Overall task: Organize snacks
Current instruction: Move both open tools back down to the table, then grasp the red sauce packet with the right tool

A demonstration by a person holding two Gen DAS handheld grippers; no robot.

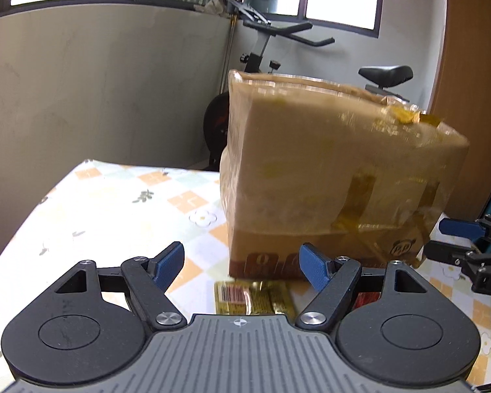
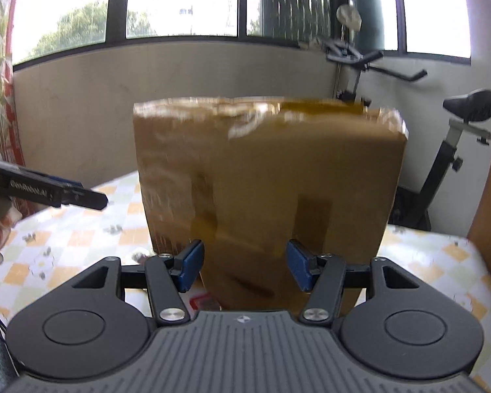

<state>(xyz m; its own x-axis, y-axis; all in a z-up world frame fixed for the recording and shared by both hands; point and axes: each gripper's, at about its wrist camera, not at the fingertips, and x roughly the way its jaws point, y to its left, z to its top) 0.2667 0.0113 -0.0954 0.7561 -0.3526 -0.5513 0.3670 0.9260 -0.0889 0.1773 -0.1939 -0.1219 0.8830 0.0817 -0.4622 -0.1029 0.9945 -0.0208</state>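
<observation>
Both claws, left claw [image 1: 242,263] and right claw [image 2: 242,263], gape wide and empty before the taped cardboard box [image 1: 337,177] standing on the tabletop [image 1: 114,203]. A gold snack packet [image 1: 253,298] lies at its base. Probably light and crinkly, it looks best pinched by an edge.

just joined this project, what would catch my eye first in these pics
A tall, tape-patched cardboard box stands on the checked tablecloth, filling the middle of both views. A gold snack packet lies before it, between the open left gripper's fingers. An exercise bike stands behind.

A cardboard box [image 1: 337,177] stands on the table [image 1: 114,203], a snack packet [image 1: 253,296] apparently just before it, an exercise bike [image 1: 311,59] behind.
</observation>
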